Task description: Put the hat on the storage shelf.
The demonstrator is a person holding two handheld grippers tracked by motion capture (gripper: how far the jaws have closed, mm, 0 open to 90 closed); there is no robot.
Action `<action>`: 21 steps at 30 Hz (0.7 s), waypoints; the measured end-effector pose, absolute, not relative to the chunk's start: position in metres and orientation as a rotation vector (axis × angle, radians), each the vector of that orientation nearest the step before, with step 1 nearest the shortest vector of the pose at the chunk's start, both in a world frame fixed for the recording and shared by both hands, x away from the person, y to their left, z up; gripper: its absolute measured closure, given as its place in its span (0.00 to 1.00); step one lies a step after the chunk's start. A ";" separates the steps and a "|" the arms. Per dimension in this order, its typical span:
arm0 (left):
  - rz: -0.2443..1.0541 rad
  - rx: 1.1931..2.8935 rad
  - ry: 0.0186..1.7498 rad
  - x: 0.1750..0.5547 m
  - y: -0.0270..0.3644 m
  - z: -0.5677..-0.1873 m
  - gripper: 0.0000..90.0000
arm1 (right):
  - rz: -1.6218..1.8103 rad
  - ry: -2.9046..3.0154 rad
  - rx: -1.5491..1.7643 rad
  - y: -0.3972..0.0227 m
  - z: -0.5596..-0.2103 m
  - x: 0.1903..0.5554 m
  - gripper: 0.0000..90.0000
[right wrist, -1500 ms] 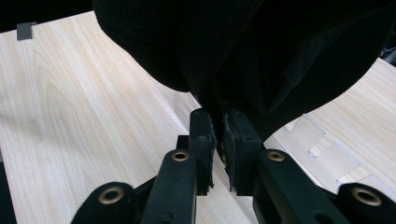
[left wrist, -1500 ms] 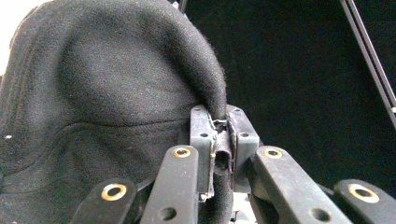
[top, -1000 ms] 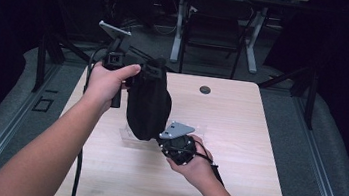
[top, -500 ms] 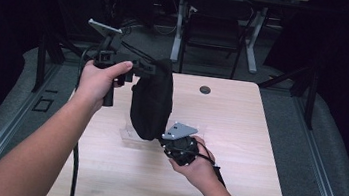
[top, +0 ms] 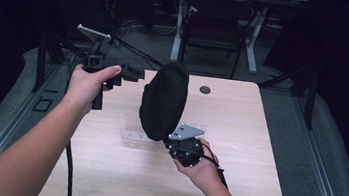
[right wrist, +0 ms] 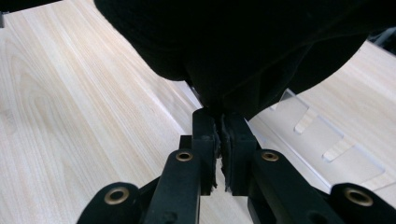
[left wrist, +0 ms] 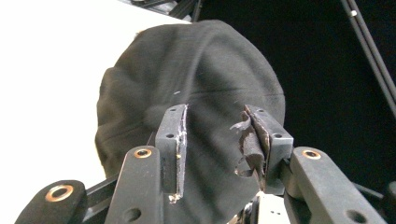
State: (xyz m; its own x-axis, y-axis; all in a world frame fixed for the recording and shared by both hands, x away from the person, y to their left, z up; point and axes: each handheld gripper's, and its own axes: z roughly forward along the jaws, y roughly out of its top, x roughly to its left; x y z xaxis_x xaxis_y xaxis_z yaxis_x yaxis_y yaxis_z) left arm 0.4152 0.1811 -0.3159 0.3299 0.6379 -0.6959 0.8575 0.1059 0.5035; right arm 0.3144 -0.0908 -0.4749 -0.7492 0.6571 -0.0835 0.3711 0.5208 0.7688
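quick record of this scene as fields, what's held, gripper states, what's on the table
held item: black cap, raised upright over the table
right gripper: shut on the cap's lower edge
left gripper: jaws have just been opening, nothing between them, apart from the cap
table: light wood
under the cap: clear plastic stand lying on the table
far edge: small dark round disc

The black cap [top: 163, 101] is soft matt cloth, the bench [top: 239, 126] pale, smooth wood-grain laminate, the stand [right wrist: 322, 140] clear glossy plastic, and the left tool [left wrist: 217, 140] matt metal with frayed pads.
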 end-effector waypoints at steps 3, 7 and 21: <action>-0.272 1.600 1.397 0.415 0.186 -0.320 0.67 | 1.092 2.403 0.879 -0.095 -0.483 0.316 0.95; -0.261 1.608 1.408 0.414 0.194 -0.323 0.67 | 1.124 2.400 0.905 -0.100 -0.485 0.317 0.95; -0.193 1.648 1.463 0.411 0.214 -0.333 0.67 | 1.108 2.397 0.945 -0.114 -0.489 0.313 0.89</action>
State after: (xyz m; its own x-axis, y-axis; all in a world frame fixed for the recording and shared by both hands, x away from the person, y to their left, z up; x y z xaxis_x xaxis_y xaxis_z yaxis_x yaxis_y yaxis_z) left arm 0.4105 0.2136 -0.3333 0.2890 0.7174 -0.6339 0.8571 0.1011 0.5051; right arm 0.3127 -0.1137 -0.4892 -0.7231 0.6903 -0.0232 0.4294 0.4757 0.7677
